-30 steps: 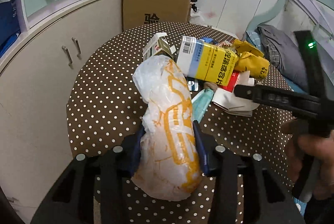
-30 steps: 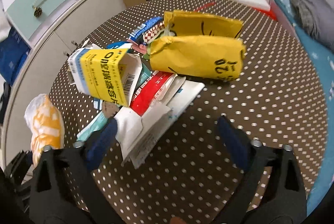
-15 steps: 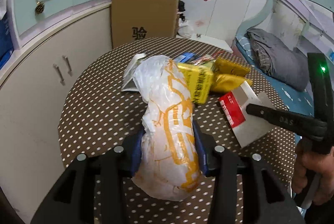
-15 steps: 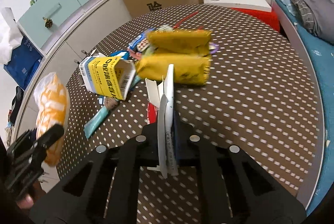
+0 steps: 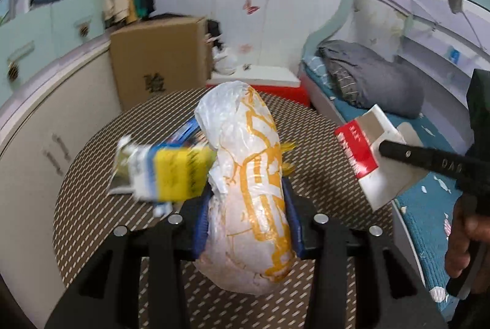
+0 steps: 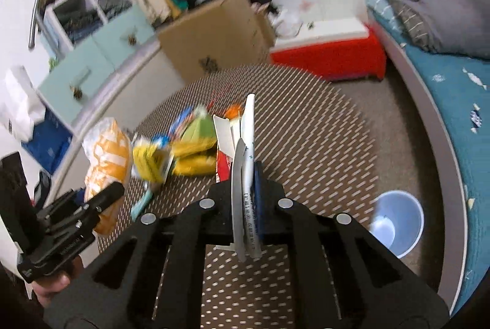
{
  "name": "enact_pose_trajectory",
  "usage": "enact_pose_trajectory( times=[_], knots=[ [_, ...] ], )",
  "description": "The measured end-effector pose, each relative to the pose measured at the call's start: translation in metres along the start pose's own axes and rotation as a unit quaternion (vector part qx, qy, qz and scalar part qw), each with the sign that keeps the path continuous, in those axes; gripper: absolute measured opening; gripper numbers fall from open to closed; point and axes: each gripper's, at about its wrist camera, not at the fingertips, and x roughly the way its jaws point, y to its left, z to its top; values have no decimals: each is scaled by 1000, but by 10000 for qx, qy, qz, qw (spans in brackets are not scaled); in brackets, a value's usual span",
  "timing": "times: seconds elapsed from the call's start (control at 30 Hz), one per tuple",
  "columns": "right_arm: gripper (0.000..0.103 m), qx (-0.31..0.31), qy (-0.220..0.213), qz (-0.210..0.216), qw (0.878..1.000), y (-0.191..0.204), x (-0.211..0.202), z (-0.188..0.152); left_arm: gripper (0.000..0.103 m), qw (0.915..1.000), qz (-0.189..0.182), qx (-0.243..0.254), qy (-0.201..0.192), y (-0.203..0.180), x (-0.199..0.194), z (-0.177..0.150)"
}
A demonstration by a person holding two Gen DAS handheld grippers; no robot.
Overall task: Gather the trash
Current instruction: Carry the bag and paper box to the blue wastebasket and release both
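Trash (image 5: 171, 172) litters our dotted table (image 5: 92, 206); left gripper (image 5: 246, 225) clamps the orange-printed bag (image 5: 251, 175), right gripper (image 6: 245, 191) pinches flattened cartons (image 6: 245, 175), bed (image 6: 444, 77) right.

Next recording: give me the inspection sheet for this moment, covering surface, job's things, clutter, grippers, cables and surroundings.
Surface: round table with a brown dotted cover.
Job's things: white and orange plastic bag and flattened red and white cartons, both lifted off the table; yellow box and yellow packets left on it; pale blue bin on the floor.
Clutter: blue wrappers behind the yellow box, blurred.
Grippers: left gripper clamped on the plastic bag; right gripper just closed, pinching the cartons on edge.
Cables: nothing seen.
Surroundings: cardboard box, cabinets, bed with grey bedding, red step.
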Motion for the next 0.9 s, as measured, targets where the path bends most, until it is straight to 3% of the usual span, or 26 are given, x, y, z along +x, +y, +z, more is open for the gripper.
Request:
enact_pose_trajectory(
  times=[0.2,0.3,0.6,0.83,0.87,0.9],
  knots=[
    [10,490,-542,-515,9960,-70,-37,22,41,9985,-405,331,-156,-51,16,30],
    [10,843,-567,-776,9918,-111,-39,21,41,9968,-619,502,-107,-81,31,39],
    [10,2127,312,-1457,9657,-257,23,-35,41,9879,-1111,1022,362,-158,78,44],
    [16,2939,1004,-1515,9384,-340,82,-81,41,9767,-1398,1416,809,-220,117,41],
    [36,3033,1047,-1497,9352,-348,87,-84,41,9751,-1427,1466,862,-226,123,41],
    [70,3135,1051,-1484,9320,-355,91,-89,41,9732,-1459,1517,923,-233,129,40]
  ],
)
